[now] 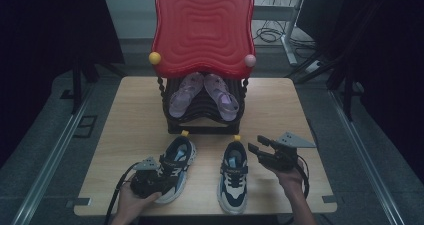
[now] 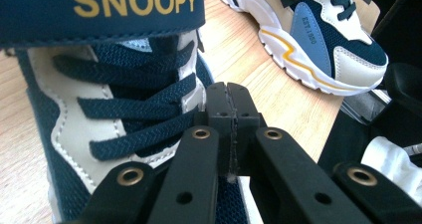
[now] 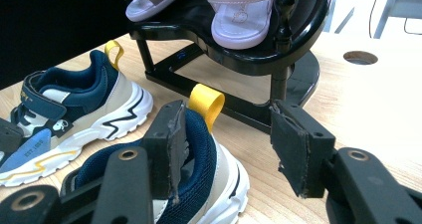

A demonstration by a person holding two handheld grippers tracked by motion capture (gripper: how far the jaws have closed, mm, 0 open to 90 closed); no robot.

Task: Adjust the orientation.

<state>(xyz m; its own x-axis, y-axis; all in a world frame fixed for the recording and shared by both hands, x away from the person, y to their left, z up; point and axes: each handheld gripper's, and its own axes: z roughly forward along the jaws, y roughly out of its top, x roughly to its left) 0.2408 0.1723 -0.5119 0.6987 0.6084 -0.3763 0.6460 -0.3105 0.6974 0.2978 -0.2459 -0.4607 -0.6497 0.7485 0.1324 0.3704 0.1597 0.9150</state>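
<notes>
- While both navy sneakers lie lengthwise on the desk [image 1: 280,110], heels toward the black rack [image 1: 204,116], the left sneaker [image 1: 175,167] sits under the left gripper [image 2: 230,107], whose fingers are pressed together over its laces.
- Right gripper [image 3: 226,144] reaches level from the right, fingers apart, one by the right sneaker [image 3: 199,179]'s heel.

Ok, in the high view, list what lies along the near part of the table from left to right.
Left gripper, shut, at the toe of the navy and cream left sneaker → navy and cream right sneaker with a yellow heel loop → right gripper, its black jaws apart, held in the person's hand.
</notes>
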